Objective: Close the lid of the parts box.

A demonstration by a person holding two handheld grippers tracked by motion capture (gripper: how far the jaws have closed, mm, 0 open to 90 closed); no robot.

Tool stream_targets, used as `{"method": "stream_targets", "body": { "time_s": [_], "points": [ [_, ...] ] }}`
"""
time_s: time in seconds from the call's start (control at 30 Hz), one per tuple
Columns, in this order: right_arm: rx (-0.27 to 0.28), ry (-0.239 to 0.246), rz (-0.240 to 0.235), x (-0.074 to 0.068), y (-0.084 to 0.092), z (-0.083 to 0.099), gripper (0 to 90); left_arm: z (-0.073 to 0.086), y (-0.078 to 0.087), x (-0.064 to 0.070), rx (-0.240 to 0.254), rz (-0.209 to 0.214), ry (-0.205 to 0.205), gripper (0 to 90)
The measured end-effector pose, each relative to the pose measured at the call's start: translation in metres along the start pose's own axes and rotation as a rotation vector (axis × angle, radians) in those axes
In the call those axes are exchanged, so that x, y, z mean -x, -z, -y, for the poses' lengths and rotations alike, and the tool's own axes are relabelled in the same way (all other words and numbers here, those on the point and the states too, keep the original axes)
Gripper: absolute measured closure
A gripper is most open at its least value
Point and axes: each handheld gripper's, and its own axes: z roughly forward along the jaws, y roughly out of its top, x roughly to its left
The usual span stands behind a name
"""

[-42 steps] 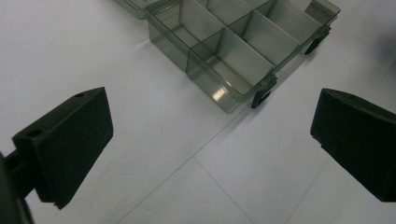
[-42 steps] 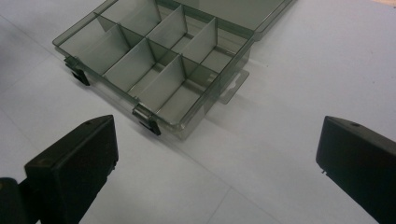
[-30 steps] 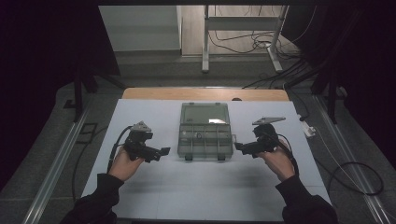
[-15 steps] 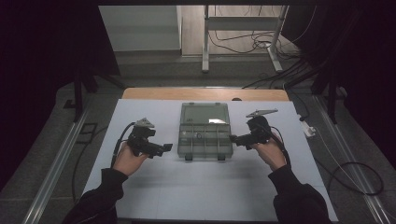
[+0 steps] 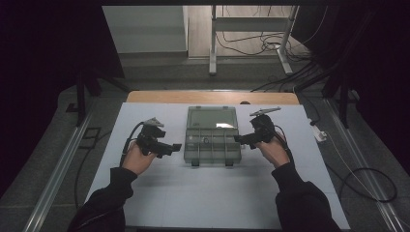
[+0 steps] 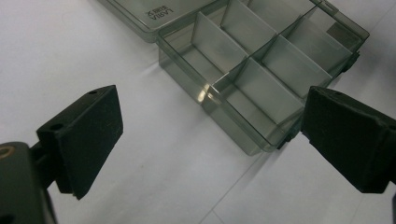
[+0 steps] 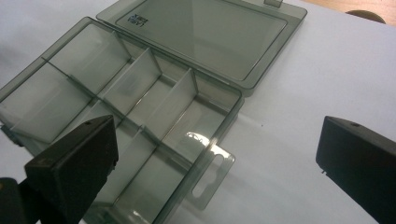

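Fingers of both grippers (blocky, matte black) stand apart beside smoky translucent compartment box [image 5: 212,135].

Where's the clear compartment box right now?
In the high view the compartment box lies open at the middle of the white table, between the left hand-held gripper and the right hand-held gripper.

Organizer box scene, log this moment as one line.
organizer box: lid open, compartments empty | left claw: open, beside box | right claw: open, at box edge
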Motion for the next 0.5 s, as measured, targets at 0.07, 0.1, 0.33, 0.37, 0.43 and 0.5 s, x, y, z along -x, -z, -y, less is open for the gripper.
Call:
{"method": "stream_targets", "body": {
  "time_s": [0.07, 0.1, 0.33, 0.37, 0.43, 0.5],
  "points": [
    [-0.003, 0.000, 0.001, 0.000, -0.003, -0.003, 0.0, -0.002, -0.003, -0.001, 0.008, 0.006, -0.008, 3.9],
    [-0.006, 0.000, 0.004, 0.000, -0.005, -0.004, 0.0, -0.003, -0.004, -0.002, 0.010, 0.017, -0.007, 3.9],
    [-0.028, -0.015, 0.010, 0.004, -0.014, -0.014, 0.0, -0.010, -0.014, -0.007, 0.012, 0.044, -0.022, 1.6],
    [-0.029, -0.019, 0.011, 0.004, -0.015, -0.016, 0.0, -0.012, -0.016, -0.008, 0.011, 0.047, -0.015, 1.2],
    [-0.033, -0.027, 0.010, 0.006, -0.018, -0.018, 0.0, -0.014, -0.018, -0.009, 0.005, 0.045, -0.012, 0.6],
    [-0.033, -0.034, 0.012, 0.008, -0.020, -0.021, 0.0, -0.016, -0.021, -0.010, -0.004, 0.039, -0.012, 0.1]
  ]
}}
